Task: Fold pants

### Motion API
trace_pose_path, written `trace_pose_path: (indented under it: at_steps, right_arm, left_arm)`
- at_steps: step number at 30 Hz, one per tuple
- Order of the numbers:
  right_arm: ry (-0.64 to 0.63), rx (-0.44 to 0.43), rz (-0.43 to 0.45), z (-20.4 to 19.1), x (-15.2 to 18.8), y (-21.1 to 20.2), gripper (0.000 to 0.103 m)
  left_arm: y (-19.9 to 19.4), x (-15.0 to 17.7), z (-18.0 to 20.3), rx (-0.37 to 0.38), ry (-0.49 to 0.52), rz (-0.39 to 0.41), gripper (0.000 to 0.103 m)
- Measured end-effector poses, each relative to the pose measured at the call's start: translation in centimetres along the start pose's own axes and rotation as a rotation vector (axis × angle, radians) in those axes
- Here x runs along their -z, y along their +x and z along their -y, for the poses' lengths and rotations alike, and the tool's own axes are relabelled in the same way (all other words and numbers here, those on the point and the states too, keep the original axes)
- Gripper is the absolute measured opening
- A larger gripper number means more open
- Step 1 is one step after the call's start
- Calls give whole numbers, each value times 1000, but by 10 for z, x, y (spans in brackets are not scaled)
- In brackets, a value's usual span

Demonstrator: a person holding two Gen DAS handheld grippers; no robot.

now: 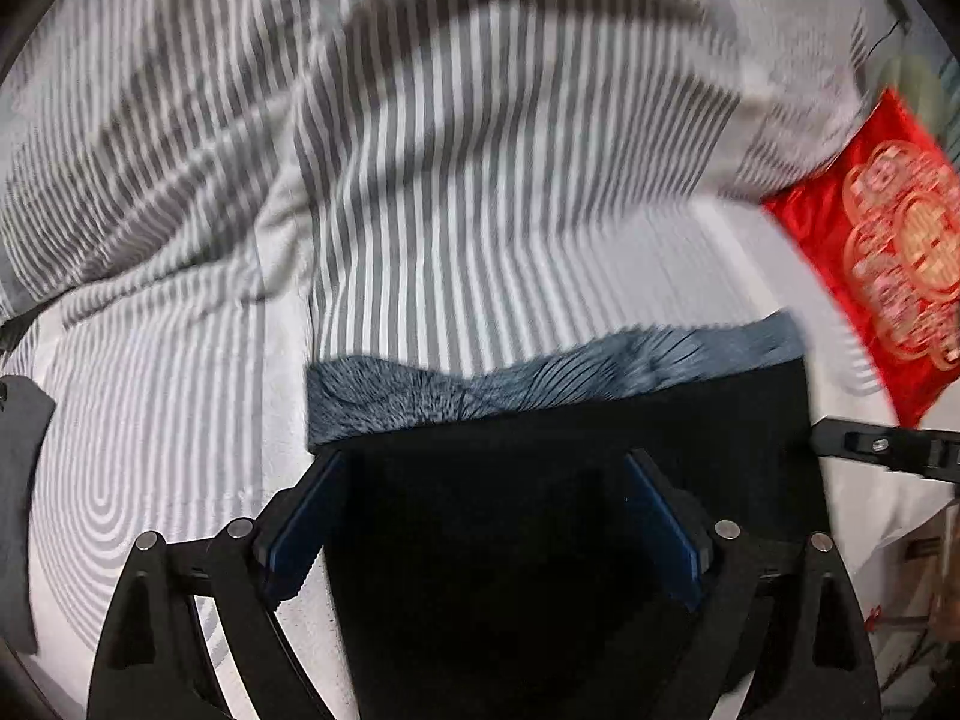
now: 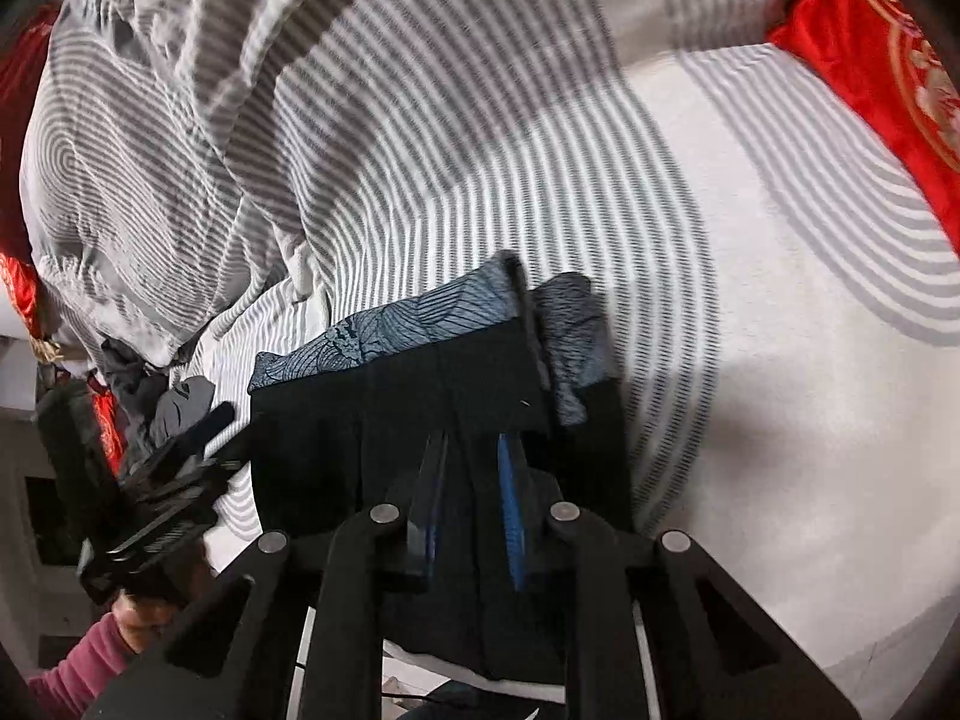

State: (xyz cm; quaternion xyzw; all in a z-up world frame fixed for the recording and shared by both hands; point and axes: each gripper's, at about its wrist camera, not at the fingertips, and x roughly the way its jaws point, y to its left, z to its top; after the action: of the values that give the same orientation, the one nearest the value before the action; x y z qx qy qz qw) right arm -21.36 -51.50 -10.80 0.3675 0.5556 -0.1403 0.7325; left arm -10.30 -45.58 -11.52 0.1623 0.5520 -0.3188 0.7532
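Wide-spread, the two fingers [image 1: 312, 516] of the left gripper [image 1: 480, 516] stand apart over the black pants [image 1: 540, 540], one pad on each side of the dark cloth, neither pressing on it. On the right gripper [image 2: 471, 498] the two fingers [image 2: 510, 516] stand close together, nearly shut, with a fold of the black cloth lying in the narrow gap between them; whether the pads actually pinch it cannot be told. One pair of pants is in view, lying on the striped bedsheet [image 2: 750, 420] near the edge of the bed, its blue-grey patterned waistband [image 1: 540, 378] turned toward the heaped striped duvet [image 1: 360, 120]. One red cushion [image 1: 888, 252] with a gold pattern lies beside the duvet, and further red fabric shows at the left edge in the right wrist view. A pink sleeve [image 2: 78, 666] shows in the lower left corner of that view.
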Motion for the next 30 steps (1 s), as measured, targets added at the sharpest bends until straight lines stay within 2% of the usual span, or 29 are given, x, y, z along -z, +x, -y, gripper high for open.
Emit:
trace_pose_path:
  at_steps: [2, 4, 6, 10, 13, 15, 16, 17, 19, 22, 27, 30]
  right_arm:
    - [-12, 34, -31, 4, -1, 17, 15]
    - [8, 30, -47, 12, -3, 29, 14]
    - [16, 32, -42, 17, -4, 32, 6]
    - [34, 2, -41, 22, -3, 28, 5]
    - [37, 0, -52, 15, -1, 16, 15]
    - [14, 21, -55, 6, 4, 7, 35]
    - [5, 32, -52, 1, 7, 3, 53]
    - [-5, 43, -47, -6, 13, -5, 65]
    - [-15, 49, -45, -15, 23, -14, 68]
    - [-34, 102, -42, -31, 38, -26, 80]
    - [-78, 182, -33, -54, 64, -39, 85]
    - [-86, 234, -16, -63, 72, -47, 88]
  left_arm:
    - [17, 4, -4, -36, 4, -37, 91]
    - [28, 9, -12, -16, -23, -55, 92]
    - [28, 8, -12, -18, -22, -52, 92]
    - [29, 5, -11, -36, -40, -73, 97]
    - [20, 7, -9, -59, -47, -103, 97]
    - [14, 12, -6, -96, -41, -150, 97]
    - [10, 15, -5, -102, -41, -164, 97]
    - [5, 19, -4, -105, -41, -168, 97]
    - [-8, 27, -1, -122, -34, -170, 97]
    - [-27, 38, 5, -134, -22, -177, 97]
    - [-56, 45, 14, -198, -6, -173, 97]
    - [-73, 49, 17, -168, -25, -191, 97]
